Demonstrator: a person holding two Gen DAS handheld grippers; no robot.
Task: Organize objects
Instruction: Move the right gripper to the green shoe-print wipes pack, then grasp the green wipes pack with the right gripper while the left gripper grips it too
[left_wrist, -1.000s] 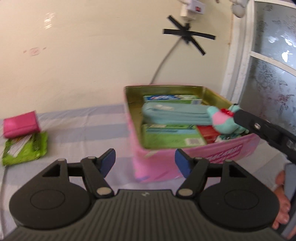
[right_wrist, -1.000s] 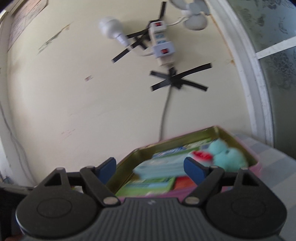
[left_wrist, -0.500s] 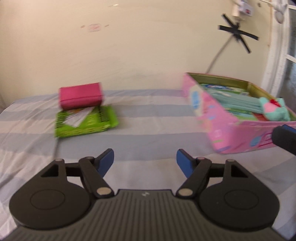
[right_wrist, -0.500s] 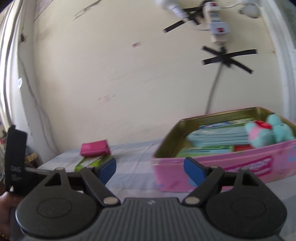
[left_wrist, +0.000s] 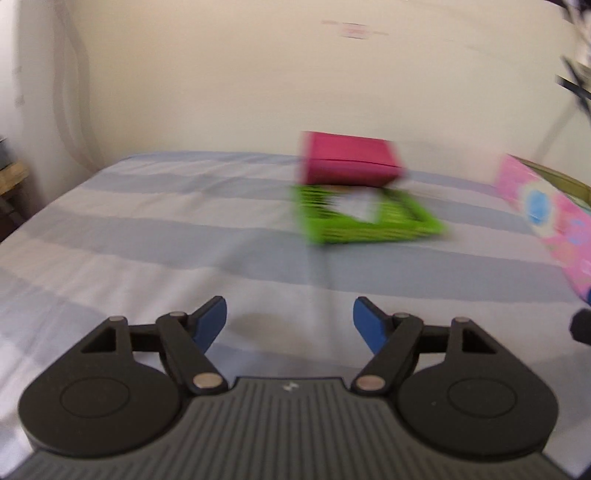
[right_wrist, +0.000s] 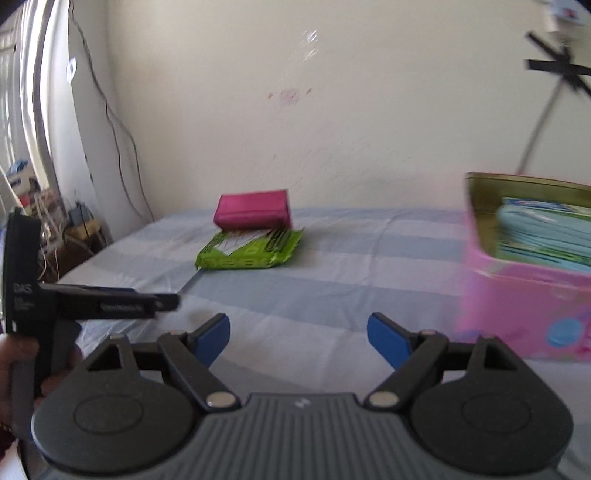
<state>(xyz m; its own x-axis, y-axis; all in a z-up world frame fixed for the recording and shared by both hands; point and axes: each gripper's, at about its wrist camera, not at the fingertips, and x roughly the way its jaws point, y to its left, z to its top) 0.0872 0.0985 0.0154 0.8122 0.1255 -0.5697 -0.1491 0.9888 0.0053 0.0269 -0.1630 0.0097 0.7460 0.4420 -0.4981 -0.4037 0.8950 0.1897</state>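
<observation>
Both views have been swung leftward since the earlier frames: the pink tin (right_wrist: 524, 314), centred before, is now seen at the right edge, and the magenta pouch (right_wrist: 253, 213) and green packet (right_wrist: 251, 249) have been brought toward the middle. The jaws of the left gripper (left_wrist: 289, 324) have just been opening and stand apart with nothing between them; the right gripper (right_wrist: 298, 339) is also held wide apart and empty.

No writing on the tin, pouch or packet can be read; pale lettering on the side of the left gripper, seen from the right wrist, is too blurred to make out.

Left of the tin, well apart from it, the green packet lies flat on a bed sheet (left_wrist: 155, 236) striped in white and pale blue, with the magenta pouch touching its far edge. Teal and green packs (right_wrist: 543, 236) are stacked inside the tin. Behind the tin a cream wall (right_wrist: 295, 110) is seen, with black tape crossed over a cable (right_wrist: 537, 125). Far left of the tin, a curtain (right_wrist: 33, 110) and clutter are visible.
</observation>
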